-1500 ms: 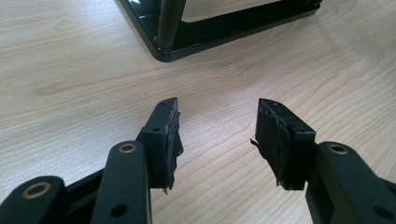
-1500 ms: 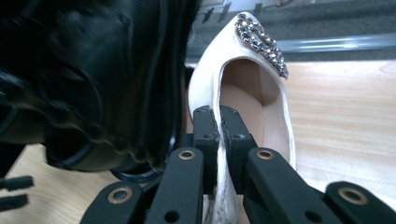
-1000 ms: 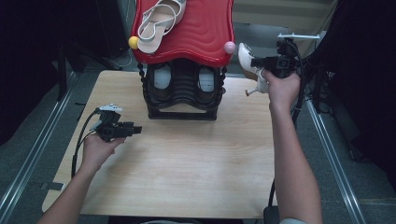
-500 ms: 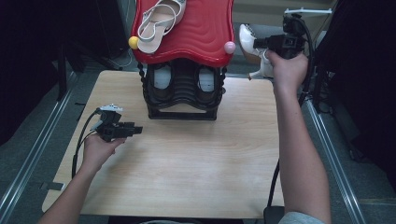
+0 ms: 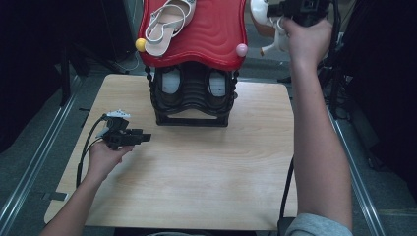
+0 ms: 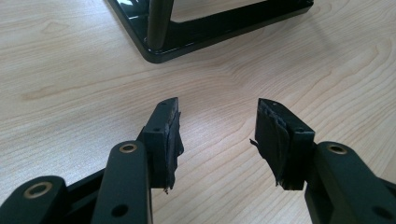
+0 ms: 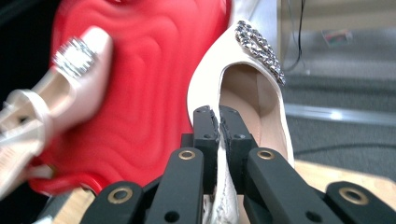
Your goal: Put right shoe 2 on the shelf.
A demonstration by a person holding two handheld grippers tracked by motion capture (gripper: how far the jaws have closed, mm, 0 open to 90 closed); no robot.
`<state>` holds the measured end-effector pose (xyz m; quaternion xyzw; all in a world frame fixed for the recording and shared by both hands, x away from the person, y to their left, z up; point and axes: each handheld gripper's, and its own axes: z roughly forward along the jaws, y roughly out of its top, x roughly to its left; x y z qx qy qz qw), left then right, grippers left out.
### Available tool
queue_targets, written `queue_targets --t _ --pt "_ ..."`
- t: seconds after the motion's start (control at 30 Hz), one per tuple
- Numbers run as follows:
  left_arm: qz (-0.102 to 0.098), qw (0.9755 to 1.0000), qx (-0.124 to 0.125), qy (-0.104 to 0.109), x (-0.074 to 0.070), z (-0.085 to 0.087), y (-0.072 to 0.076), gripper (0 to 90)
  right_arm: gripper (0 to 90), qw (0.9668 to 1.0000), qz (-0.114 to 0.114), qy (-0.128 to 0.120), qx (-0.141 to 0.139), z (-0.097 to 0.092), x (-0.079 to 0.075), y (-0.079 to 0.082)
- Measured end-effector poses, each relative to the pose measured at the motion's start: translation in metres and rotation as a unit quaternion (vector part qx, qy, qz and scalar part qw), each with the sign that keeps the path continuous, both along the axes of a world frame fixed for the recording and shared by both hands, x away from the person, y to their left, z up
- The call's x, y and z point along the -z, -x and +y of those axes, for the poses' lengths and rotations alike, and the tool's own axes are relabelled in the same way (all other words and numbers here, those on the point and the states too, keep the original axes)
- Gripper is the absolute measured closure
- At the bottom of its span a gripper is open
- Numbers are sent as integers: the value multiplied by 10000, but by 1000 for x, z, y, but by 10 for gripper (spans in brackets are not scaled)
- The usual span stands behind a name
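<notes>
Right gripper (image 7: 218, 122) clenched on white heeled shoe (image 7: 243, 93), held just beside red rack top (image 5: 206, 34); next likely set it beside the sandal (image 5: 167, 22). Left gripper (image 6: 217, 135) released, idle near rack base (image 6: 205, 32).

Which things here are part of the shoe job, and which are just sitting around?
Part of the job:
- white shoe, pinched by the right gripper
- matching shoe already on the red shelf top
- black rack

Just sitting around:
- left gripper, open above the table
- pair of shoes on the lower shelf
</notes>
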<state>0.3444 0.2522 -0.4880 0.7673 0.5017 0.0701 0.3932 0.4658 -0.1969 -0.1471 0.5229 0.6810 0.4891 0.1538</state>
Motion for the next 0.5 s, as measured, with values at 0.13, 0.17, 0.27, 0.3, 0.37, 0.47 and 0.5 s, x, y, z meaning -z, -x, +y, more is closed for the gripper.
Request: queue_targets --t 0.13,0.17,0.27,0.3,0.37,0.47,0.5 --pt "4 10000 -3 15 0 1 0 505 879 9999 -119 -7 -77 17 -19 -2" --pt "9 10000 -12 13 0 1 0 505 879 9998 -159 -10 -115 23 -24 -3" --pt "-4 10000 -7 11 1 2 -1 506 879 9994 -271 0 -195 37 -32 -5" --pt "1 10000 3 6 1 1 -1 506 879 9992 -321 15 -227 43 -33 -6" --pt "11 10000 34 -7 1 1 -1 506 879 9987 -404 92 -306 58 -35 -8" --pt "9 10000 47 -4 1 1 -1 506 879 9983 -395 189 -382 75 -30 -12" --pt "16 10000 51 -9 1 1 -1 506 879 9980 -398 272 -398 81 -27 -14"
